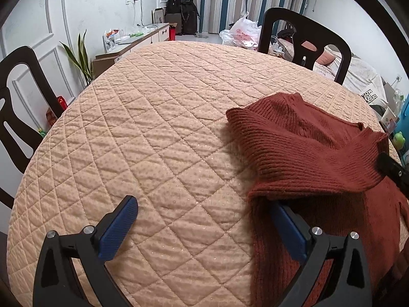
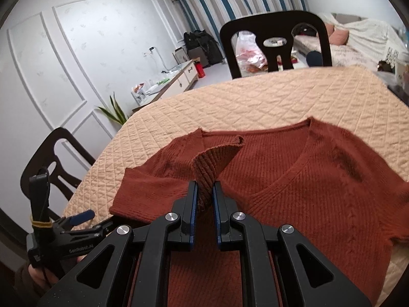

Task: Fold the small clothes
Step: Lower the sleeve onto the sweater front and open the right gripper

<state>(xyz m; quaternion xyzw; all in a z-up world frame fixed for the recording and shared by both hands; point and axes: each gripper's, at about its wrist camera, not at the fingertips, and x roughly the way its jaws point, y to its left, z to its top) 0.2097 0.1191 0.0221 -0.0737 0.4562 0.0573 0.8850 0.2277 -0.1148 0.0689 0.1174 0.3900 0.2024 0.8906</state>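
A rust-red knitted V-neck sweater (image 2: 319, 179) lies on the quilted peach table cover (image 2: 255, 102). My right gripper (image 2: 205, 186) is shut on the ribbed cuff (image 2: 217, 158) of the left sleeve and holds it raised over the sweater's chest. In the left wrist view the sweater (image 1: 319, 153) lies at the right, its sleeve folded across. My left gripper (image 1: 204, 204) is open at the sweater's left edge; its right finger (image 1: 288, 227) is partly under the sleeve fold, its left finger (image 1: 120, 225) over the bare cover. The left gripper also shows in the right wrist view (image 2: 81, 217).
Dark chairs stand at the table's far side (image 1: 301, 38) and left side (image 1: 18, 102). A plant (image 1: 81, 56), a low cabinet (image 1: 138, 38), bags and striped curtains are behind. Small items sit at the table's right edge (image 1: 393, 128).
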